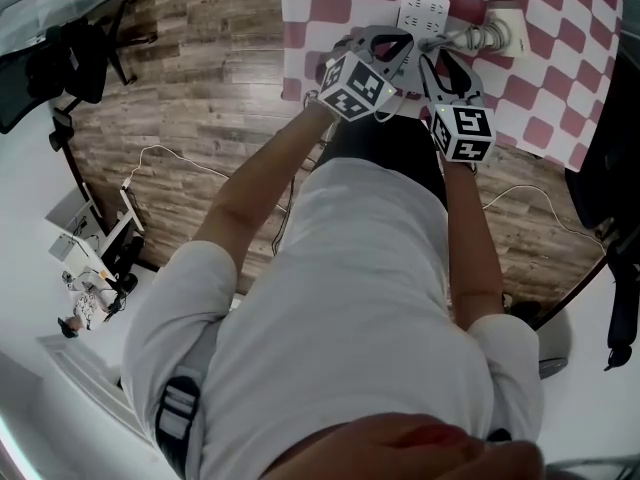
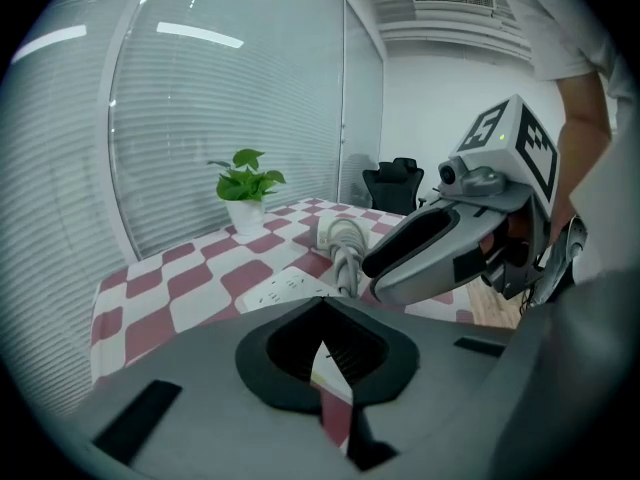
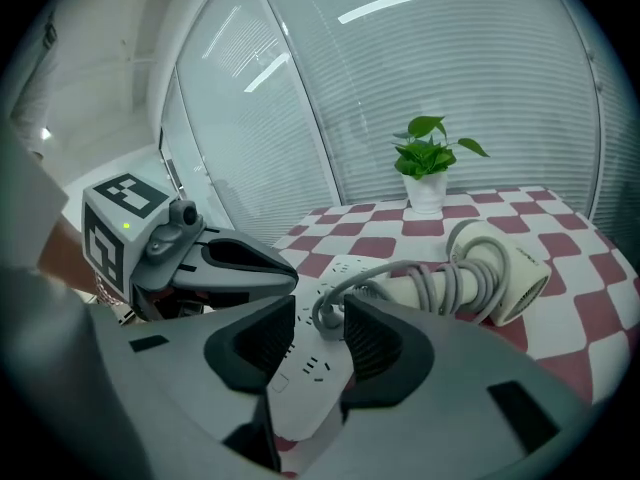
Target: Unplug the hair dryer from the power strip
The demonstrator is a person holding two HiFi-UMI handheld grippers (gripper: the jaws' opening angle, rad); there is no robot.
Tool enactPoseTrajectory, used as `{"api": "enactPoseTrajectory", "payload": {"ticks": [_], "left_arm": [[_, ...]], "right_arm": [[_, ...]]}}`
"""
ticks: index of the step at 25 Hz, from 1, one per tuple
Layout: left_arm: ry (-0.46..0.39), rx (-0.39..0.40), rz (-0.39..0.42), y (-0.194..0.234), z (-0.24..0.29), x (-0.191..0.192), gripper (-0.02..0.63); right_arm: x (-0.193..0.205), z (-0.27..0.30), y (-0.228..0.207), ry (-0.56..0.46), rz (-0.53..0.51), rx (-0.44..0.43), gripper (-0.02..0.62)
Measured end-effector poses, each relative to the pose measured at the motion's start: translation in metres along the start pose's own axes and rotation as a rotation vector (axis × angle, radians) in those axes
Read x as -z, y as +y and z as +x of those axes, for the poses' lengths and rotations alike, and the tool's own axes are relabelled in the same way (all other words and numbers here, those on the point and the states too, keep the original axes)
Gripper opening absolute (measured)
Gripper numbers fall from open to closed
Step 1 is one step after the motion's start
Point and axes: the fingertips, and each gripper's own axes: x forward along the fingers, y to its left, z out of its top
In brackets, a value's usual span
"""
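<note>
Grey right gripper point(image 3: 319, 304): jaws wide apart, black pads pressing on nothing; the gap between them frames the plug and part of the power strip.
Left gripper point(image 2: 322, 313): jaws drawn narrow, tips meeting, only a thin sliver of cloth showing through; nothing is held. It sits just beside the right gripper, both over the near edge of the table.
Marker cubes: one black-and-white marker cube point(image 1: 358, 86) on the left gripper, another on the right, both facing up in the head view.
Plug point(image 3: 326, 316): grey, seated in the strip, just ahead of the right gripper's pads; whether it lies between the pads or just beyond them cannot be told.
Power strip point(image 3: 310, 373): white, flat on the cloth, near the table's edge, directly in front of both grippers.
Cord point(image 3: 440, 288): grey, running from the plug and coiled round the dryer's handle.
Hair dryer point(image 3: 505, 268): cream-white, lying on its side on the cloth, just beyond the strip, to the right in the right gripper view.
Tablecloth point(image 3: 590, 343): red-and-white check, covering the table.
Potted plant point(image 3: 428, 163): green leaves in a white pot, upright at the far side of the table, by the blinds point(image 3: 480, 78).
Farther off: wooden floor point(image 1: 200, 98) below the table; a black office chair point(image 2: 395, 183) at the back of the room.
</note>
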Motion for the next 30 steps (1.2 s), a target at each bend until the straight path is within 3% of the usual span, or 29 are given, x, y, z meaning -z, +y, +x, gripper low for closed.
{"api": "enactPoseTrajectory", "payload": {"ticks": [13,22,30], "left_arm": [[0.112,0.007,0.054,0.000,0.021,0.032,0.029],[0.126,0.016,0.079,-0.003,0.022,0.033,0.029],[0.160,0.005,0.171,-0.006,0.023,0.034,0.029]], "right_arm": [[0.009,0.011,-0.002,0.028,-0.014,0.089,0.146],[0.021,0.025,-0.006,0.048,-0.005,0.098,0.156],[0.020,0.036,-0.010,-0.002,0.023,0.142,0.158]]}}
